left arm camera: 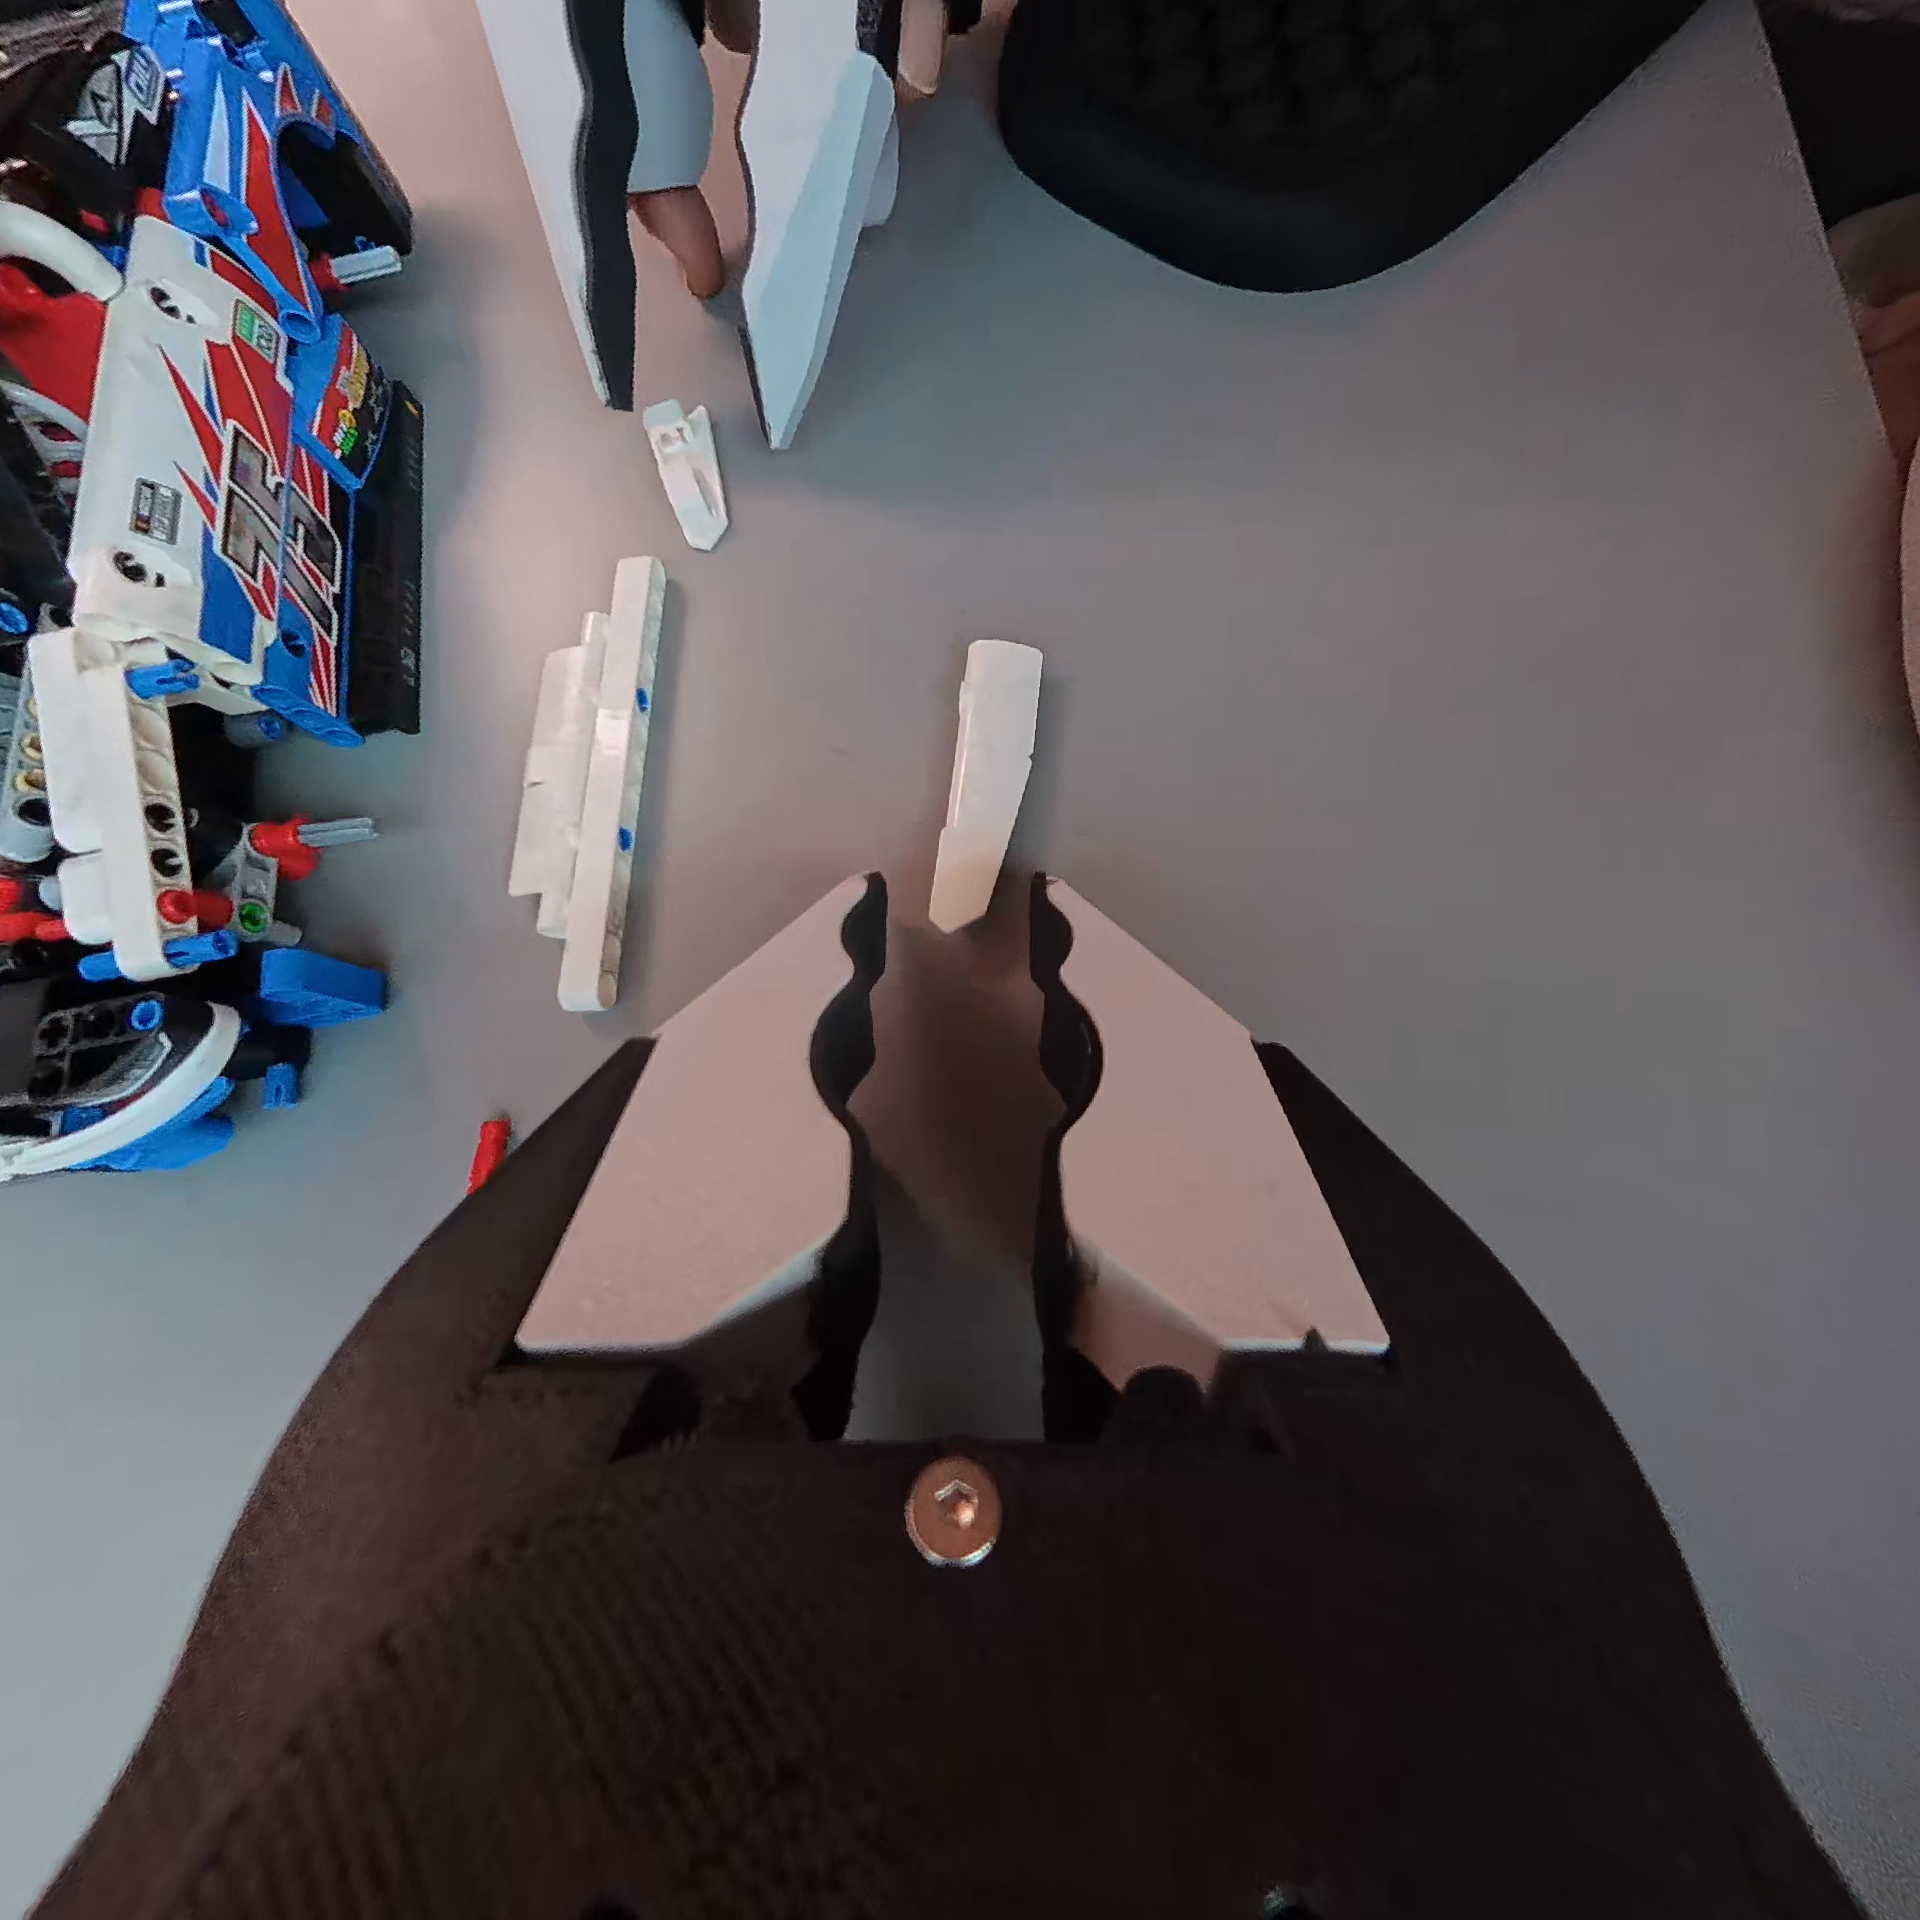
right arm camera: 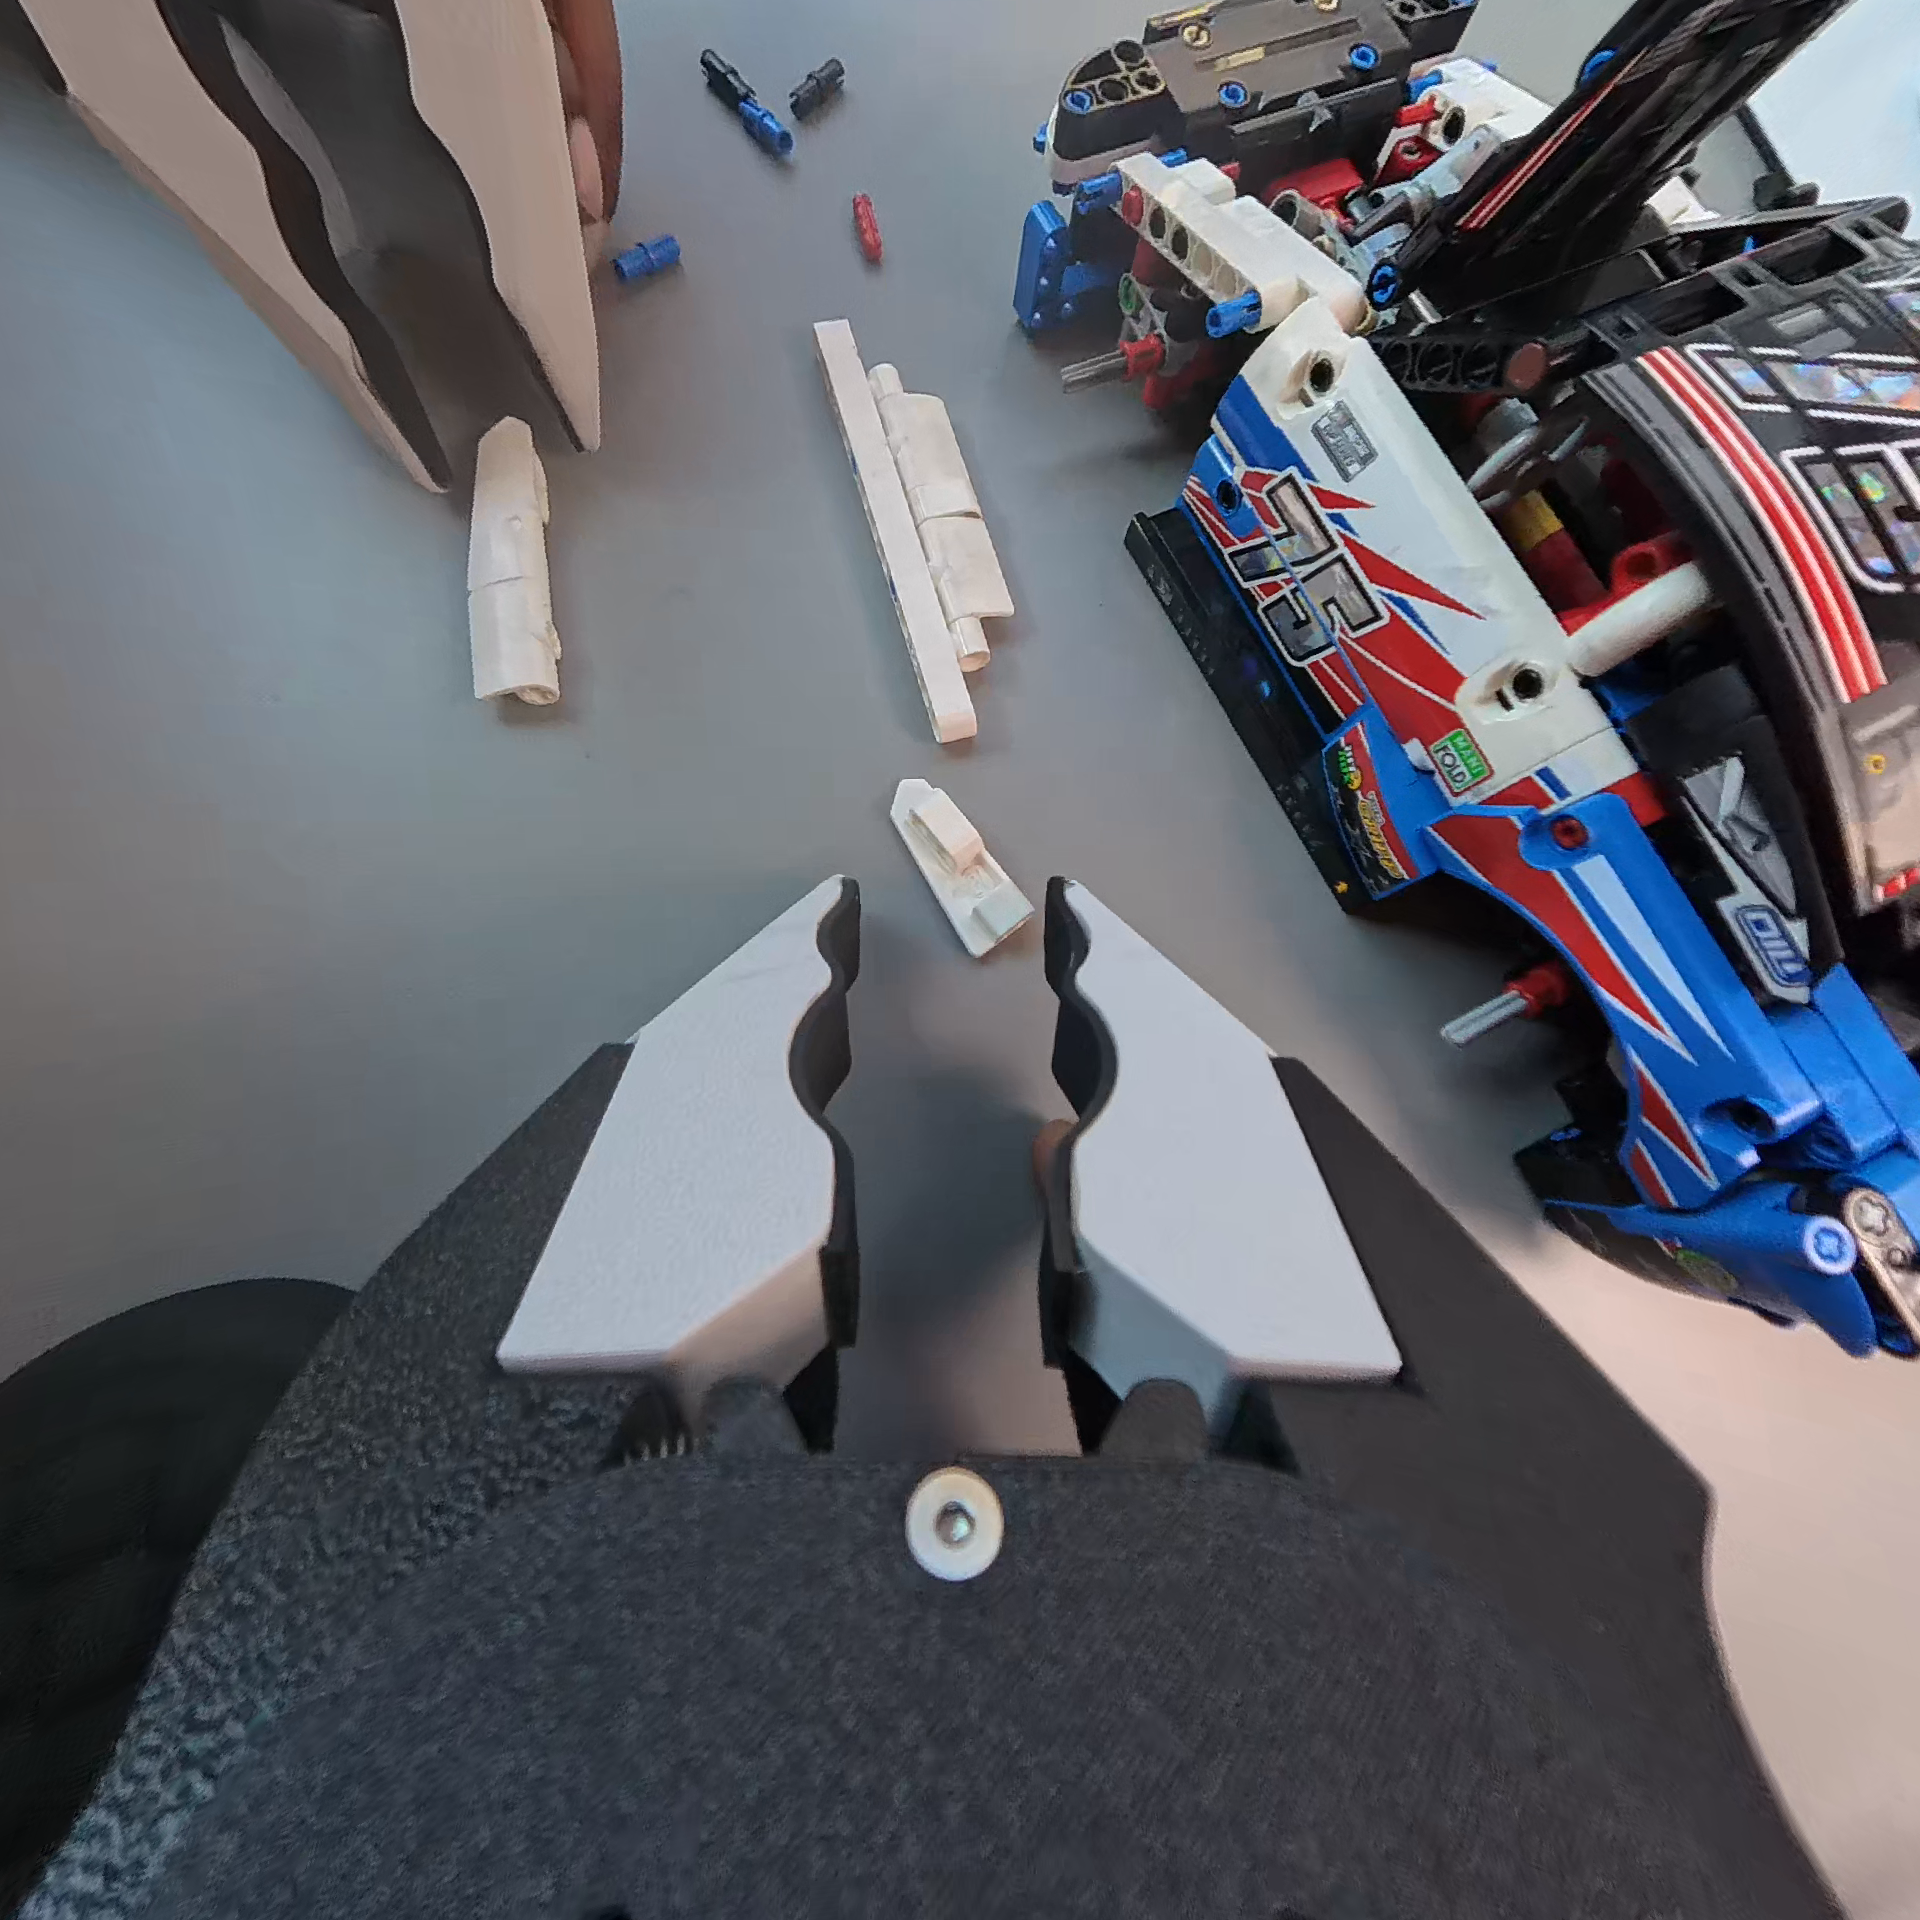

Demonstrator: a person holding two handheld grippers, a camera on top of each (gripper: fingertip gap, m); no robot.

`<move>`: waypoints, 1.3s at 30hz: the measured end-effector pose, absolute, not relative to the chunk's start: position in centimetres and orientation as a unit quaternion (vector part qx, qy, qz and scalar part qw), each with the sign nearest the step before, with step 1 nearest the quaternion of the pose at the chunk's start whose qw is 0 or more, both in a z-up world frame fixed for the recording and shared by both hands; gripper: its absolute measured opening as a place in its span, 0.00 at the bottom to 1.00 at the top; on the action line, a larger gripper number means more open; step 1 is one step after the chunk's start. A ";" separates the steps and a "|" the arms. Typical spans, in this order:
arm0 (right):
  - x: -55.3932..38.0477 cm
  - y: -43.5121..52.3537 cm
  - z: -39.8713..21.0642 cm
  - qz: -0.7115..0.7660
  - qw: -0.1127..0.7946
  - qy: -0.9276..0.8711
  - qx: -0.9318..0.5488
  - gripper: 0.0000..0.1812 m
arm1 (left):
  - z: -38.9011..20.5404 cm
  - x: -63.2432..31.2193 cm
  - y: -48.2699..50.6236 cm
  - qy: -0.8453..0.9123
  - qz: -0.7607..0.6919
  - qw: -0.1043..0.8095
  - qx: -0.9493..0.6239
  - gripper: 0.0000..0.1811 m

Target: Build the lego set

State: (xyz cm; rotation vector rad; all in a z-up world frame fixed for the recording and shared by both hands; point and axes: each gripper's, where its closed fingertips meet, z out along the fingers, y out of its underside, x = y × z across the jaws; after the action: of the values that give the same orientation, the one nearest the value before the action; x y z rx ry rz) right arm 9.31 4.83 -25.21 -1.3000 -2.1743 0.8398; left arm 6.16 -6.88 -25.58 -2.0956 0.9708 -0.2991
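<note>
A blue, red and white Lego race car (left arm camera: 208, 499) stands at the left, and in the right wrist view (right arm camera: 1455, 623) at the right. Three loose white parts lie on the grey table. My left gripper (left arm camera: 958, 883) is open, and the near end of a curved white panel (left arm camera: 987, 769) lies between its tips. My right gripper (right arm camera: 951, 883) is open, with a small white piece (right arm camera: 961, 868) lying at its tips. A long white beam assembly (left arm camera: 597, 790) with blue pins lies between the two, also in the right wrist view (right arm camera: 914, 530). The panel (right arm camera: 514, 561) shows there too.
Loose pins lie on the table: black and blue ones (right arm camera: 764, 104), a blue one (right arm camera: 644, 258) and a red one (right arm camera: 868, 223). A black padded object (left arm camera: 1351, 135) sits at the far right of the left wrist view. A person's fingers show behind the right gripper's fingers (left arm camera: 810, 208). Spacing between my two grippers at the tips: around 12 cm.
</note>
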 end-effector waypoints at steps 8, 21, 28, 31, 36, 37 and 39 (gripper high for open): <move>9.1 4.6 -25.7 0.272 0.187 -0.834 -0.442 0.09 | -25.7 6.2 -6.8 0.391 -0.105 0.394 -0.825 0.05; 10.9 7.1 -25.7 0.260 0.220 -0.810 -0.477 0.08 | -25.7 5.7 -7.4 0.400 -0.115 0.399 -0.817 0.05; 11.0 7.5 -25.7 0.253 0.225 -0.807 -0.484 0.08 | -25.7 5.4 -7.5 0.402 -0.107 0.399 -0.817 0.05; 11.1 7.8 -25.7 0.253 0.226 -0.804 -0.487 0.08 | -25.7 5.1 -7.5 0.400 -0.103 0.399 -0.818 0.05; 11.1 7.6 -25.7 0.253 0.229 -0.805 -0.485 0.08 | -25.6 4.6 -7.6 0.401 -0.098 0.400 -0.818 0.05; 11.1 7.6 -25.7 0.253 0.230 -0.805 -0.485 0.08 | -25.5 4.5 -7.7 0.400 -0.100 0.401 -0.818 0.05; 11.1 7.6 -25.7 0.253 0.231 -0.805 -0.484 0.08 | -25.2 4.3 -7.8 0.398 -0.102 0.404 -0.817 0.06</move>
State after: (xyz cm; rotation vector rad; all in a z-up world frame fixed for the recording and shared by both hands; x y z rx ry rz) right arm 11.07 7.63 -25.68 -1.3314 -2.2131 0.6966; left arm 4.28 -7.80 -25.24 -2.0636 1.0063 -0.2578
